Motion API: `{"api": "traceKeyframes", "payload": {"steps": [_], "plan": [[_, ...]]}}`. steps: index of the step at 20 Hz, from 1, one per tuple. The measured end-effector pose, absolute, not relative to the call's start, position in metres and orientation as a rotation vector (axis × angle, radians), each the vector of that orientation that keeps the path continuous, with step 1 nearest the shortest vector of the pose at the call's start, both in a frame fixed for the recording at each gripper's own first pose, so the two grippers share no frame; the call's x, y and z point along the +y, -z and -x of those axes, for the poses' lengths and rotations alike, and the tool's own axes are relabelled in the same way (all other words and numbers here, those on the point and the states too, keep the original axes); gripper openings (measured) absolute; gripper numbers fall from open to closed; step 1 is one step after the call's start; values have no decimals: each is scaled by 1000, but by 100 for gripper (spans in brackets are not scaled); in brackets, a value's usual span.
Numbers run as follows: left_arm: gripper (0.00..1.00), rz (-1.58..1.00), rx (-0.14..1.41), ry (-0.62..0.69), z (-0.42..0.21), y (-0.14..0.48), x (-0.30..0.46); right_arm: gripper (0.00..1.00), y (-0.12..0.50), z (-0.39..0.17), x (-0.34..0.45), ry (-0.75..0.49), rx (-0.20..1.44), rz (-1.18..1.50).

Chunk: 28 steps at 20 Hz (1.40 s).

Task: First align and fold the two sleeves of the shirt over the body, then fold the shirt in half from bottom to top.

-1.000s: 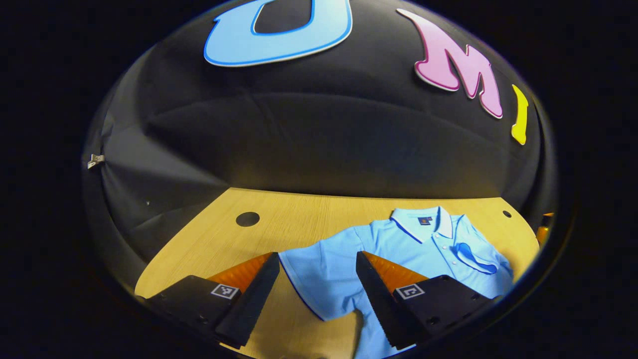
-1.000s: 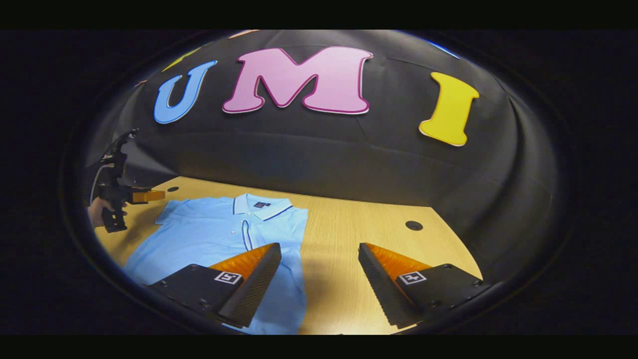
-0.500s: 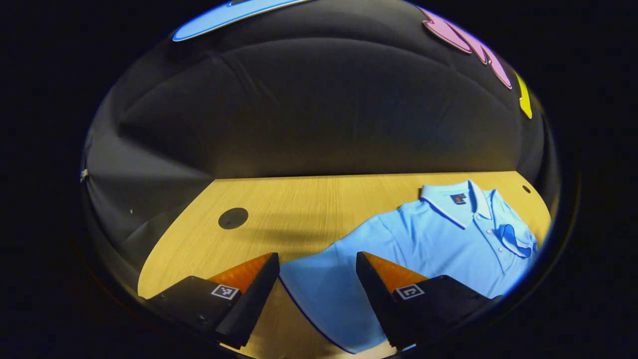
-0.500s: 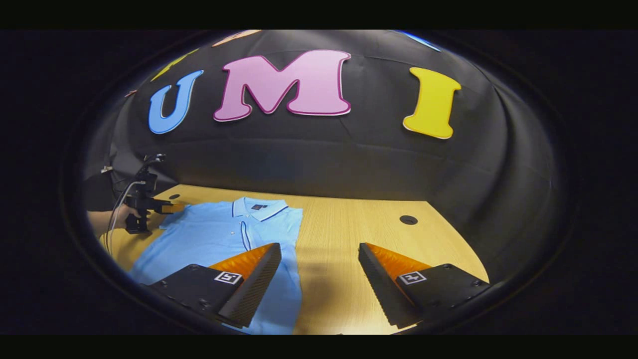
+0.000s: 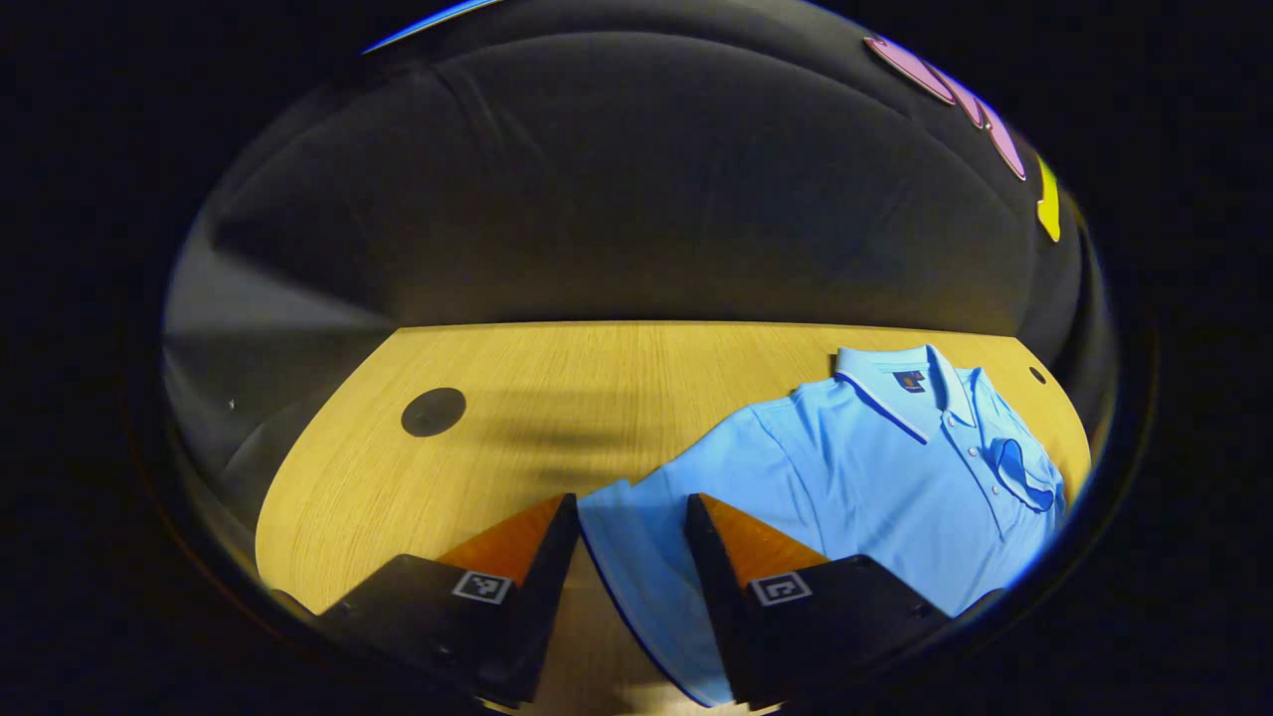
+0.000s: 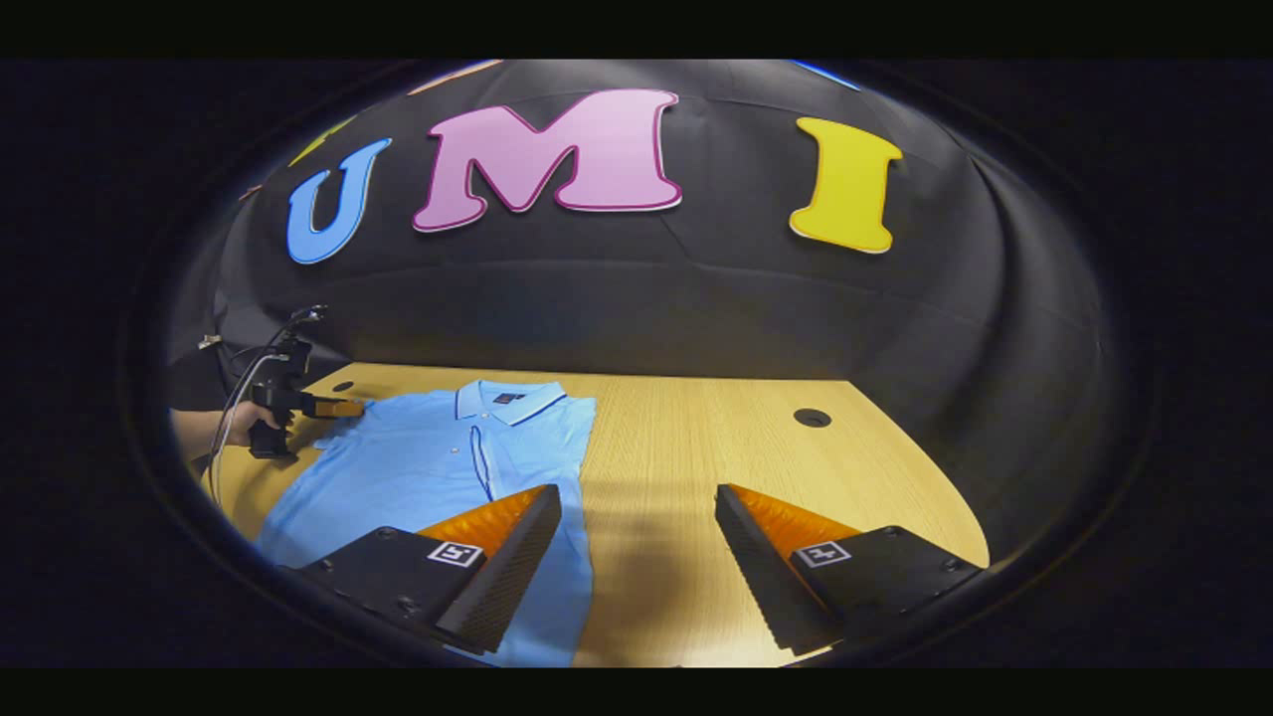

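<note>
One sleeve [image 5: 622,537] of the light blue shirt [image 5: 875,467] lies out to the side on the wooden table [image 5: 537,388], and the left gripper [image 5: 629,517] straddles its cuff with its fingers part-way apart, one on each side of the cloth; whether they touch it I cannot tell. That placement suits the first step, I judge: taking the sleeve end to carry it over the body. In the right gripper view the other sleeve looks already folded in, since the shirt's edge at about 3 o'clock of the collar [image 6: 509,400] runs straight. The right gripper [image 6: 636,512] hangs with fingers spread wide and nothing between them, one over the shirt's side and one over bare wood, probably waiting near the hem. In that view the shirt lies flat, front up, its long axis running from the collar at 12 o'clock toward the hem at 6 o'clock, leaning slightly toward 7. In the left gripper view the sleeve reaches from the body toward 7 o'clock.
</note>
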<state>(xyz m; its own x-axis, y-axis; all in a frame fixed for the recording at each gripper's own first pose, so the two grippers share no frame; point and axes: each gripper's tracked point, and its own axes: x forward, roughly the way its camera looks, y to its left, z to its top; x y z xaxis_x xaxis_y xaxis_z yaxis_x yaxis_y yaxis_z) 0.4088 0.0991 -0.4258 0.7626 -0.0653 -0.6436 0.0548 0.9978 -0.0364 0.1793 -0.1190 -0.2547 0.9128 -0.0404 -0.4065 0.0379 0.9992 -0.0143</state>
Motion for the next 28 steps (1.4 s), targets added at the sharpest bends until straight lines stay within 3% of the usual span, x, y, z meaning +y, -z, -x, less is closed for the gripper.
{"api": "traceKeyframes", "payload": {"steps": [1,4,6,14,23,25,26,28], "plan": [[71,17,700,77,-410,425,95,98,256,-179,-120,43,421,2],[20,43,694,94,-410,424,86,98,259,-175,-122,49,424,-8],[9,47,695,92,-411,423,84,98,259,-172,-125,56,425,-7],[6,-52,639,27,-412,375,74,98,254,-164,-136,86,411,4],[6,29,593,199,-396,323,-54,98,250,-141,-143,115,410,-13],[11,55,599,223,-391,325,-81,96,251,-135,-143,118,412,-15],[6,76,600,241,-389,326,-97,96,251,-130,-143,119,414,-16],[6,131,613,294,-381,328,-130,97,253,-123,-143,123,417,-20]]}}
